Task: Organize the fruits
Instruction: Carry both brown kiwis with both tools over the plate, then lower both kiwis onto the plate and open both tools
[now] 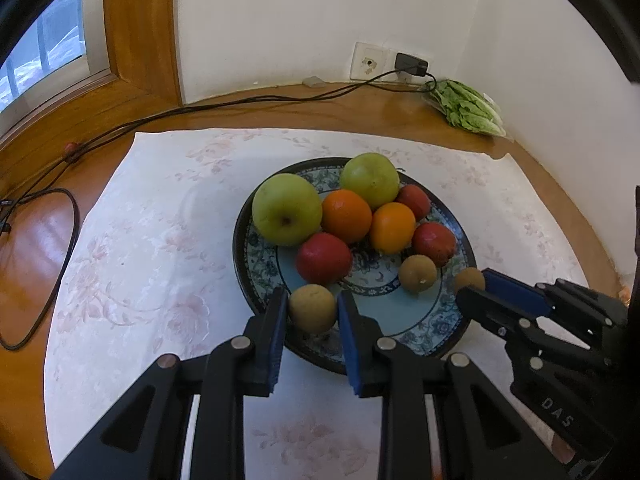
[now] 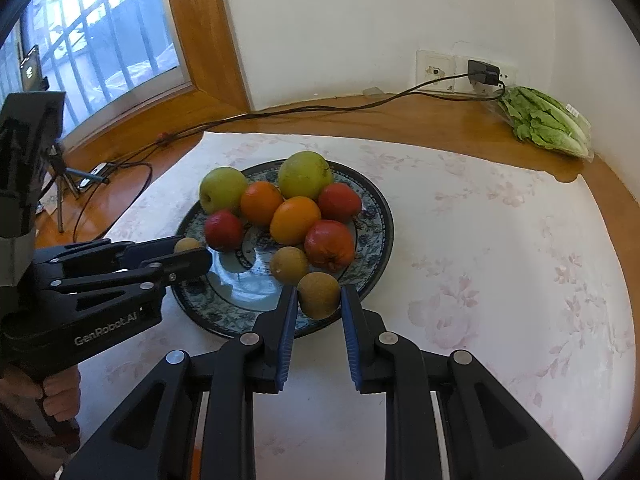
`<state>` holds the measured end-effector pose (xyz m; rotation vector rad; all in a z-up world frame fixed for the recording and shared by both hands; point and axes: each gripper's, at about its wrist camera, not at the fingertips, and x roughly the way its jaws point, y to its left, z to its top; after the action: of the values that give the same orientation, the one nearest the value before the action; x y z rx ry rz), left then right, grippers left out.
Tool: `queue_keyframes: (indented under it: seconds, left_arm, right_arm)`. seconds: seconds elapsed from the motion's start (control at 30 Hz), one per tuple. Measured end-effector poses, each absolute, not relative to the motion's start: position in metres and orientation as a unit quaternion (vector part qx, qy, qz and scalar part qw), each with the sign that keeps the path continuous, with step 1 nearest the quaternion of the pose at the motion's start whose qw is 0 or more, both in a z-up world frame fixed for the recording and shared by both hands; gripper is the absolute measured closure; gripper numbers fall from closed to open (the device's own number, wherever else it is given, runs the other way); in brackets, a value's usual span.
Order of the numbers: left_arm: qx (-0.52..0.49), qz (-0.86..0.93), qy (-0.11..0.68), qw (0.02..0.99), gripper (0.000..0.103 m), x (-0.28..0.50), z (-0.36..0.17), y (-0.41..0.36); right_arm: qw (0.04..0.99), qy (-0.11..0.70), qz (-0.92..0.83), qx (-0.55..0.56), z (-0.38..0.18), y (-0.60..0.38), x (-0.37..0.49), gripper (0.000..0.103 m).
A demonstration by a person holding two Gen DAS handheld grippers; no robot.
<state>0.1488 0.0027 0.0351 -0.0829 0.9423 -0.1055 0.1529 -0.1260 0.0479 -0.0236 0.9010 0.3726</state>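
Fruits lie on a blue patterned plate [image 1: 256,280] that stands on a white floral cloth [image 1: 160,240] over a wooden table [image 1: 360,112].

Left to right in the left wrist view:
1. A black cable [image 1: 60,240] loops on the bare wood at the left edge.
2. The left gripper [image 1: 313,304] reaches over the near rim of the plate. Its jaws stand narrow, one on each side of a brown fruit [image 1: 312,308]. The blue pads [image 1: 347,320] sit at or just beside the skin; actual contact cannot be told.
3. Behind it lie two green apples [image 1: 286,208], two oranges [image 1: 346,216] and three red fruits [image 1: 324,258].
4. A second brown fruit [image 1: 417,273] rests loose on the plate.
5. The right gripper [image 1: 474,286] brackets a third brown fruit [image 1: 469,278] at the right rim.
6. A bagged lettuce [image 1: 468,108] lies in the far corner, near a wall socket [image 1: 370,62].

In the right wrist view, the right gripper [image 2: 319,298] shows narrow jaws flanking its fruit with a slim gap on each side.
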Motion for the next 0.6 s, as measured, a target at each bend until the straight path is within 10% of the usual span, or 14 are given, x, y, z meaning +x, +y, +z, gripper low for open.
queue_keyframes:
  seconds: [0.6]
  left_arm:
    - [-0.043, -0.056, 0.452, 0.889, 0.072, 0.1497, 0.0340, 0.0009]
  right_arm:
    - [0.888, 0.427, 0.171, 0.004, 0.0464, -0.1325, 0.1518, 0.075]
